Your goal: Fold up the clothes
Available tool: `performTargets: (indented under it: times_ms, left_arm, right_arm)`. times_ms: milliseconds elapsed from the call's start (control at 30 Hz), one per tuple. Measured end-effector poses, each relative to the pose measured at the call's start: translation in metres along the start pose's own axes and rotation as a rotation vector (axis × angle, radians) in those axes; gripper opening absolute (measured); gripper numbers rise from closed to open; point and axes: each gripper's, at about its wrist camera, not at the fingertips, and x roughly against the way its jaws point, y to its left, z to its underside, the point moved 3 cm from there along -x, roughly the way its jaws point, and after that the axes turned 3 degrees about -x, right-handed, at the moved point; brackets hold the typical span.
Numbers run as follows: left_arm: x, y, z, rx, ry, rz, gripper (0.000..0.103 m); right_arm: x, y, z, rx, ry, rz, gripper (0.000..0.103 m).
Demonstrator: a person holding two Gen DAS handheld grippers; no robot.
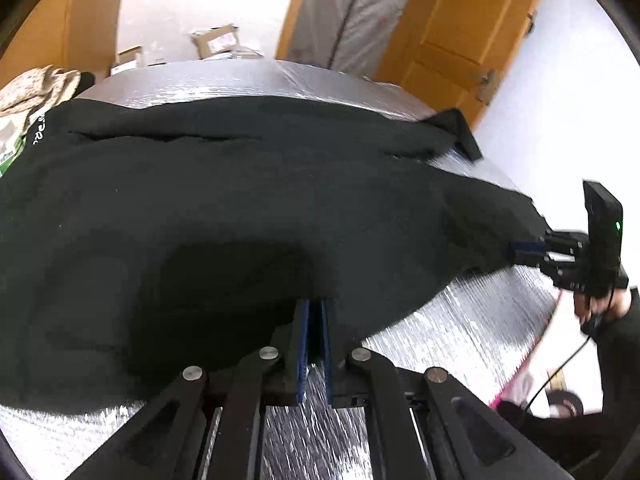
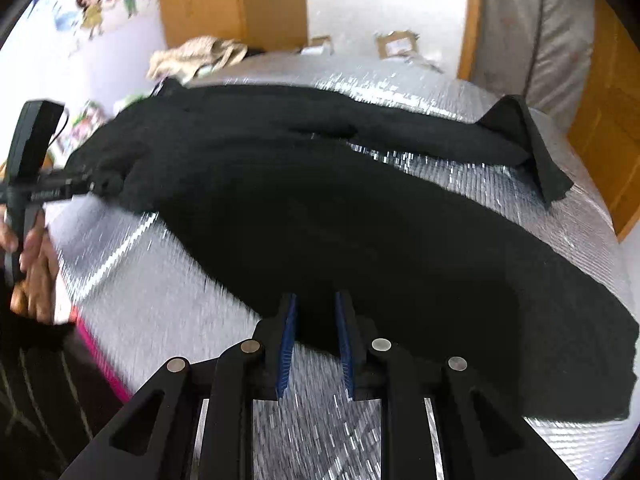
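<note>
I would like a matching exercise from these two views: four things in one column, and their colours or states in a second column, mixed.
Things:
1. garment
2. table cover
3. left gripper
4. door

Colours or states:
A. silver, shiny
B. orange-brown wood
C. black, spread over the table
D. nearly shut on the cloth's edge

Pairs: 1-C, 2-A, 3-D, 4-B

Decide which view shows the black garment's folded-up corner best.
Right wrist view: the corner stands clear against the silver sheet, both faces visible. The left wrist view shows the same corner smaller and nearer the edge.
</note>
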Motion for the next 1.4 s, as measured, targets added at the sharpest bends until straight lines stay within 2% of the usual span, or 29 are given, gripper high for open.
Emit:
performTargets:
  times_ms: [100,233,333,500,633,700,833,900,1067,1167,1267,1400]
  left_arm:
    - [0.008,-0.003,0.006,-0.046,0.028,0.006,0.005]
    - [0.019,-0.013,0.004,-0.093,0.039,0.015,0.005]
    - [0.022,-0.022,-0.010,-0.104,-0.009,0.033,0.005]
    - [-0.005,-0.043,-0.031,-0.118,-0.025,0.057,0.005]
    - [-0.029,-0.048,-0.023,-0.147,0.040,0.026,0.005]
    - [-0.023,-0.051,-0.017,-0.172,0.032,0.027,0.005]
    - [-0.013,-0.044,-0.011,-0.151,0.037,0.079,0.005]
    - [-0.008,-0.040,-0.013,-0.134,0.031,0.095,0.005]
    - [-0.003,-0.027,-0.023,-0.075,-0.032,0.044,0.005]
    - [-0.009,-0.017,-0.014,-0.048,0.014,0.017,0.005]
    - [-0.001,-0.011,-0.005,-0.018,-0.003,0.045,0.005]
    - [0.022,0.009,-0.006,0.042,-0.086,-0.030,0.005]
  right_arm:
    - [0.012,-0.004,0.013,0.035,0.036,0.018,0.021]
    - [0.022,-0.018,0.013,-0.064,-0.027,0.066,0.021]
    - [0.029,-0.028,0.013,-0.138,-0.074,0.103,0.021]
    - [0.037,-0.045,0.012,-0.255,-0.145,0.156,0.022]
    - [0.014,-0.052,0.012,-0.282,-0.121,0.186,0.022]
    - [0.018,-0.051,0.021,-0.276,-0.110,0.180,0.022]
    - [0.036,-0.062,0.042,-0.325,-0.103,0.129,0.022]
    - [0.050,-0.077,0.049,-0.395,-0.136,0.148,0.022]
    - [0.067,-0.122,0.062,-0.624,-0.233,0.213,0.022]
    - [0.059,-0.131,0.070,-0.649,-0.197,0.259,0.021]
    - [0.066,-0.128,0.072,-0.661,-0.204,0.276,0.021]
    - [0.073,-0.115,0.056,-0.698,-0.235,0.259,0.024]
